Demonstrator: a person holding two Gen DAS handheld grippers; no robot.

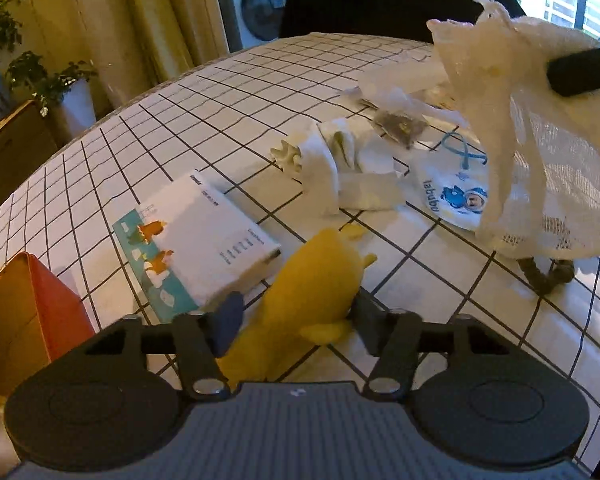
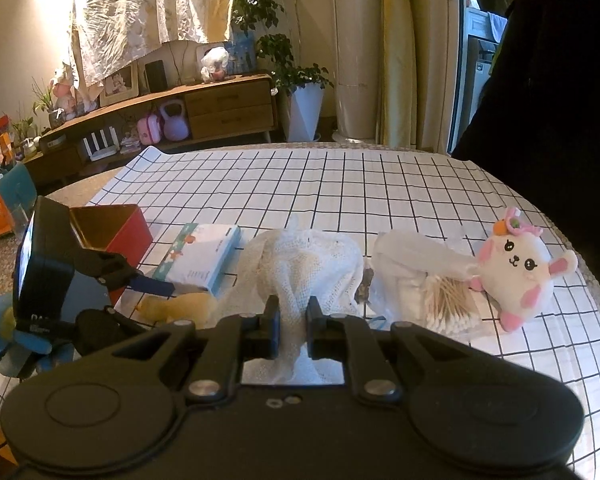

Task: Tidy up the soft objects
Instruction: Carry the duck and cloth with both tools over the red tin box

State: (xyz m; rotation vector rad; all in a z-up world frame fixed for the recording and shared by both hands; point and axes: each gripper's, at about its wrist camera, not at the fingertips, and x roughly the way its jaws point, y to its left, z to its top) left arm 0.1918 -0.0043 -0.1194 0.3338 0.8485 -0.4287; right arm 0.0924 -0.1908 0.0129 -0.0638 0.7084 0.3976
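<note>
Now L gripper [image 1: 296,312] clamps yellow plush [image 1: 308,292]; R gripper [image 2: 292,320] pinches mesh bag [image 2: 304,268].

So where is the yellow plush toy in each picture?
Left wrist view: the yellow plush toy is at bottom center, between the left gripper's jaws.
Right wrist view: it lies low on the left, on the table.
Shared landmark: the white and teal box just beside it.

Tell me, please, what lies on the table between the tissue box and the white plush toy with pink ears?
In the right wrist view, the white mesh bag held by the right tool sits between the tissue box and the white plush toy, followed by clear bags and cotton swabs.
</note>
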